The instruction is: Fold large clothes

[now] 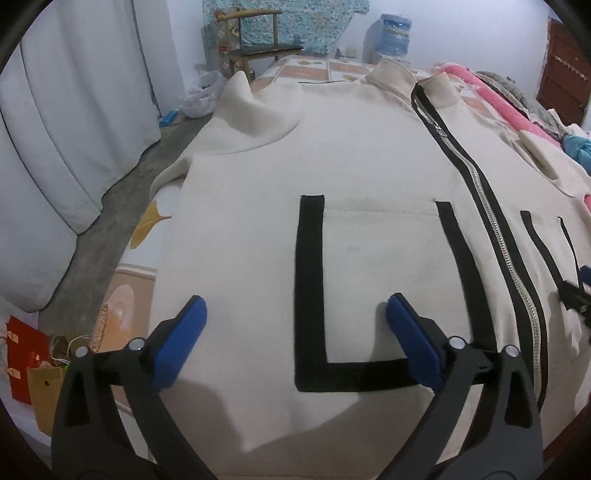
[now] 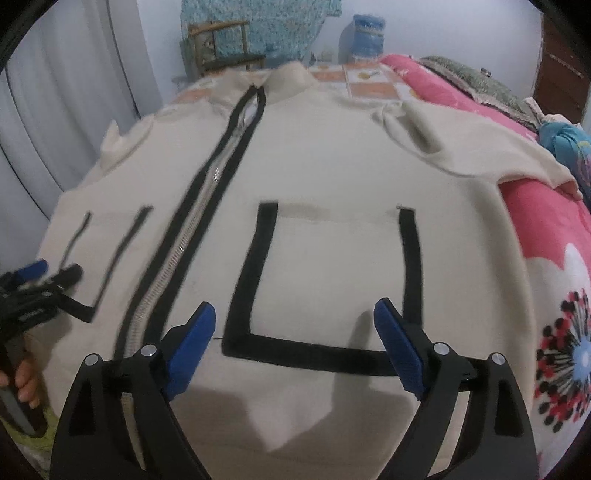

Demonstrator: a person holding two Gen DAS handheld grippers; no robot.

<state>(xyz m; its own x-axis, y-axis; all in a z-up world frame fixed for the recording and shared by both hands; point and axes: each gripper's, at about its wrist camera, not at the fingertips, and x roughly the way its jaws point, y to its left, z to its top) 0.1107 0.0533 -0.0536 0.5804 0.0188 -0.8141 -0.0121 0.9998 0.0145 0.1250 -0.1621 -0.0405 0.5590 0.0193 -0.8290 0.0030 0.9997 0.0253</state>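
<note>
A large cream zip-up jacket (image 1: 258, 166) lies flat, front up, on a bed, collar far from me; it fills the right wrist view too (image 2: 332, 155). It has a black-edged zipper (image 1: 491, 236) and black-trimmed pockets (image 1: 369, 266). My left gripper (image 1: 295, 314) is open, hovering over the left pocket near the hem. My right gripper (image 2: 295, 321) is open over the right pocket (image 2: 332, 280) near the hem. The left gripper also shows at the left edge of the right wrist view (image 2: 44, 280). Neither holds anything.
The bed has a patterned sheet (image 1: 125, 295) on the left and a pink floral blanket (image 2: 546, 258) on the right. A white curtain (image 1: 55, 147), wooden chair (image 1: 258, 40) and water jug (image 1: 395, 33) stand beyond. Bags (image 1: 33, 362) sit on the floor at left.
</note>
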